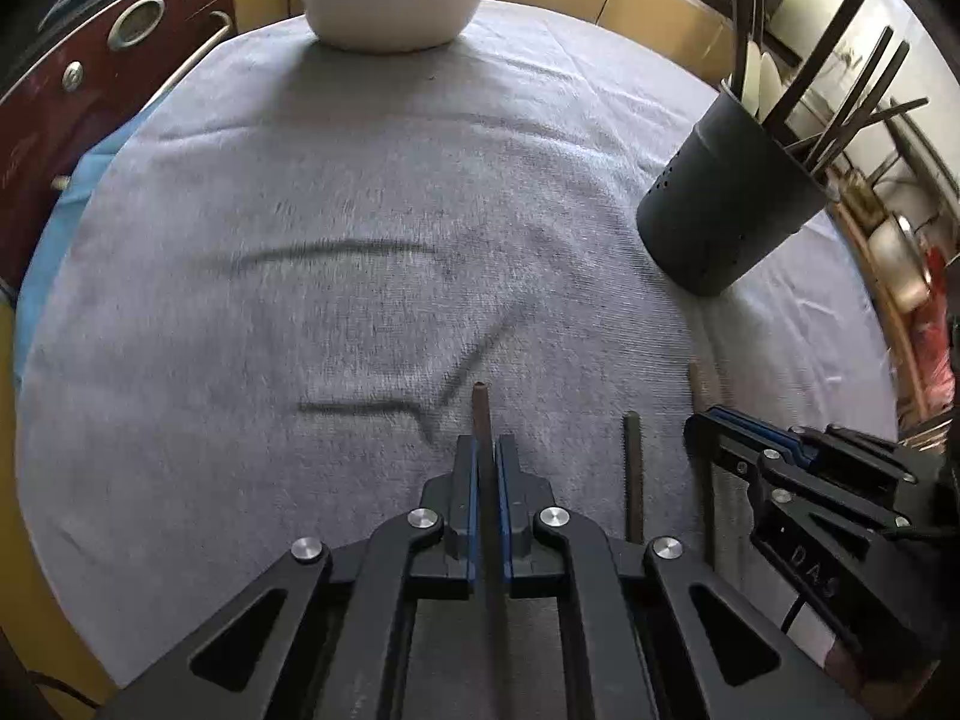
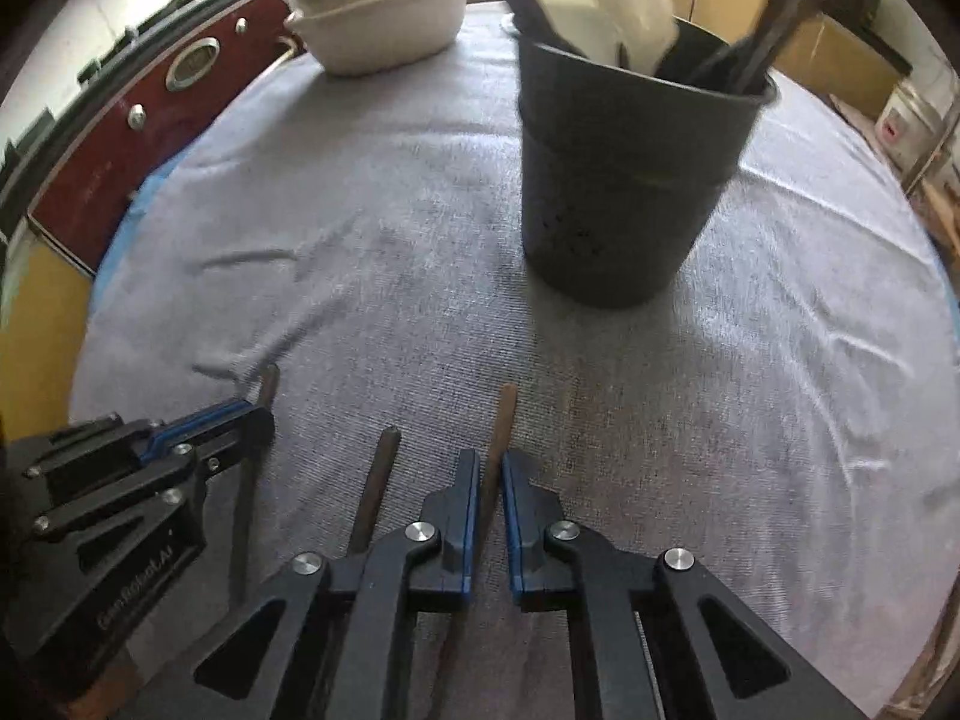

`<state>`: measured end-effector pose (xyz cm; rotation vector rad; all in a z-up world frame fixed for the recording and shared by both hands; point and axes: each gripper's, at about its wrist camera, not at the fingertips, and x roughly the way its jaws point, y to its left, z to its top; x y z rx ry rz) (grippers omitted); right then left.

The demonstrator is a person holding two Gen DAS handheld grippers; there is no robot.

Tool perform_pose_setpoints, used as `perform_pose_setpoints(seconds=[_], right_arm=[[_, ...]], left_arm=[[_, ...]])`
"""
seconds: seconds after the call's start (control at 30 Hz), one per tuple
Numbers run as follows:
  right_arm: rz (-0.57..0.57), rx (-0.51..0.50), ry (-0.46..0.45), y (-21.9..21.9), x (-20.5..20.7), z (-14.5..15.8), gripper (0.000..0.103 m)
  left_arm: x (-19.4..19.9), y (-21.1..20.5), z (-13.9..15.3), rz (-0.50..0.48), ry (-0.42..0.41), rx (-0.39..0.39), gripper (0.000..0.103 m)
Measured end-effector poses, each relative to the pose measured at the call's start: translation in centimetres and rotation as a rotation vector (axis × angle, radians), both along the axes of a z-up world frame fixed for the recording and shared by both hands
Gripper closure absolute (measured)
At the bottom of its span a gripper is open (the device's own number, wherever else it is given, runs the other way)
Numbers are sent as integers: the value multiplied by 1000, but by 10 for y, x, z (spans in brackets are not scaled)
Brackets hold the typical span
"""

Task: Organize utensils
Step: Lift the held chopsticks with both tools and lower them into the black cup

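Three thin brown sticks, chopsticks by the look, lie side by side on a grey towel (image 1: 360,180) spread over a table, all on the near side of the black utensil holder (image 1: 720,204). One stick (image 1: 481,414) runs between the left gripper (image 1: 486,450) fingers, jaws nearly together and pressed on it. One middle stick (image 1: 633,468) lies free on the towel between the two grippers. One outer stick (image 2: 504,420) sits between the right gripper (image 2: 491,468) fingers; its jaws stand slightly apart around it, and whether they grip it I cannot tell.

One holder, perforated, stands upright with several dark utensil handles and a white spoon inside. One white bowl (image 1: 390,6) heaped with white cloth sits well beyond the holder at the towel's far edge. One dark red appliance (image 1: 90,90) with a round dial stands past the bowl's left. Yellow cabinet fronts line the wall behind.

Both grippers sit low over the towel, pointing away, level and parallel, near each other.
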<state>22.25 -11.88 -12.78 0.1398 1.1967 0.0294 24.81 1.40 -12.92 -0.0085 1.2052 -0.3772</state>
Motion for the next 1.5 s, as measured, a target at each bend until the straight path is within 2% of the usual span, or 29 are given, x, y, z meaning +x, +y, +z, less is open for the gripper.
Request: perform_pose_setpoints(seconds=[0.07, 0.2, 0.43, 0.73, 0.9, 1.17, 1.5], right_arm=[[-12, 40, -17, -8, -7, 1, 95], [-23, 72, -114, -20, -26, 18, 95], [-38, 129, -304, -40, -64, 71, 96], [-52, 172, -483, -48, -119, 130, 97], [-60, 181, -563, -50, -141, 154, 97], [-66, 201, -670, -56, -165, 186, 97], [-73, 183, -726, -72, -169, 209, 97]], left_arm=[[-10, 0, 6, 9, -36, 12, 98], [-34, 0, 37, 29, -147, 21, 98], [-69, -5, 89, 33, -314, 49, 98], [-111, -16, 136, 34, -483, 82, 98], [-133, -16, 159, 35, -538, 87, 98], [-146, -17, 180, 37, -581, 55, 98], [-141, -23, 197, 25, -609, -5, 98]])
